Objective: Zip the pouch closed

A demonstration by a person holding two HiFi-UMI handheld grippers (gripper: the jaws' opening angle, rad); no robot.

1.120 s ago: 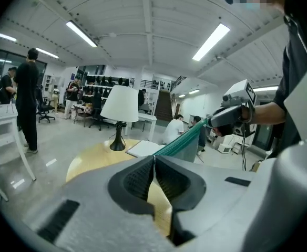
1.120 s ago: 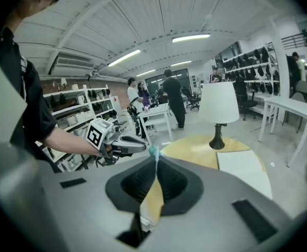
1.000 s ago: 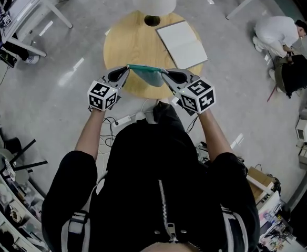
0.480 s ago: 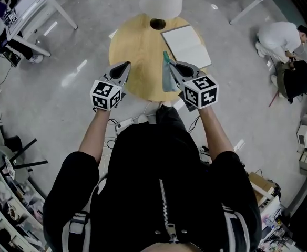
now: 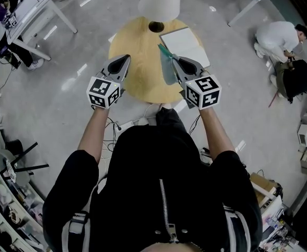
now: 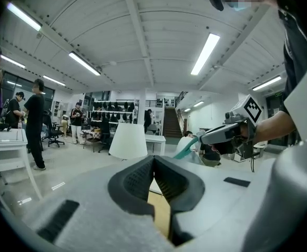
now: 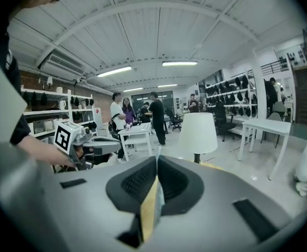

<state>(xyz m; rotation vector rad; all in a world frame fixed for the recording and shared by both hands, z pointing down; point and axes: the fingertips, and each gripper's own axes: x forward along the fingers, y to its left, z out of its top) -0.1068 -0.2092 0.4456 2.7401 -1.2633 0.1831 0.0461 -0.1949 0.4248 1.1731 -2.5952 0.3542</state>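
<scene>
The teal pouch [image 5: 167, 70] hangs edge-on from my right gripper [image 5: 173, 60] above the round wooden table [image 5: 135, 56]. In the right gripper view the pouch's edge [image 7: 152, 203] is pinched between the jaws of that gripper [image 7: 157, 161], which are closing on it. My left gripper [image 5: 126, 58] is shut and empty, a hand's width left of the pouch and apart from it. The left gripper view shows its own jaws [image 6: 153, 159] pressed together with nothing between them, and the pouch [image 6: 187, 147] dangling from the right gripper [image 6: 216, 135] off to the right.
A white lamp [image 5: 159, 1] stands at the table's far edge. An open white notebook [image 5: 185, 42] lies at the table's right side. White desks [image 5: 35, 7] and seated people [image 5: 277, 35] surround the area. Cables [image 5: 127, 121] lie on the floor by the table.
The left gripper let go of the pouch, shut, and drew away to the left. The pouch, first stretched between both grippers, now hangs from the right one alone. Both grippers rose.
</scene>
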